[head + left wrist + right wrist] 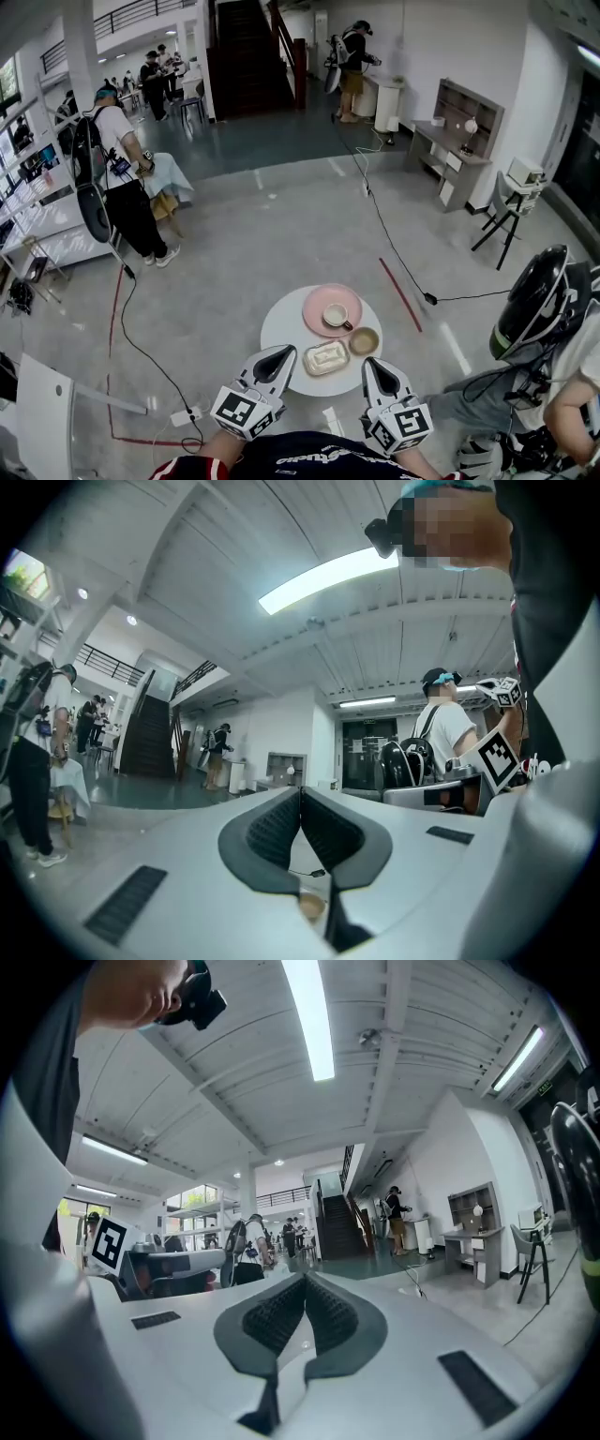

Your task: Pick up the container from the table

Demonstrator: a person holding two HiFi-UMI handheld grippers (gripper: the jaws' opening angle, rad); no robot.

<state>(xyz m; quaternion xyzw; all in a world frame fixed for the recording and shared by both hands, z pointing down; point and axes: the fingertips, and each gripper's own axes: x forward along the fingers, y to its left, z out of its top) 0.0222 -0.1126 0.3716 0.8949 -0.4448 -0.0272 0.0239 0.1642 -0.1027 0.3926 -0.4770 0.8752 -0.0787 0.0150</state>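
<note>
Tongs, one pair in each of the person's hands, sit at the bottom of the head view, both pointing level toward a small round white bench [279, 326]. The left tongs [281, 353] have their dark ribbed pads pressed together at the tips, with nothing pinched between them. The right tongs [373, 364] are closed the same way and are also empty.

Between the two tips, on the near part of the bench, lies the container [326, 358]. It is a shallow pale rectangular box with rounded corners, set at a slight angle, and neither pair of tongs touches it. Just beside its far right corner stands a small brown bowl [364, 340]. Behind both is a pink plate [317, 298] carrying a white cup [336, 317].

The container looks light and thin-walled, probably plastic, so it may flex under a hard squeeze or skid on the smooth top. The safest hold seems to be across its narrow width at the rim, or one pair of tongs at each short end. Either pair would have to spread first. The bowl and cup stand close enough to be knocked.

Beyond the bench is grey floor crossed by a black cable [384, 230]. Farther off, several people stand about, and a dark staircase [246, 56] rises at the back.
</note>
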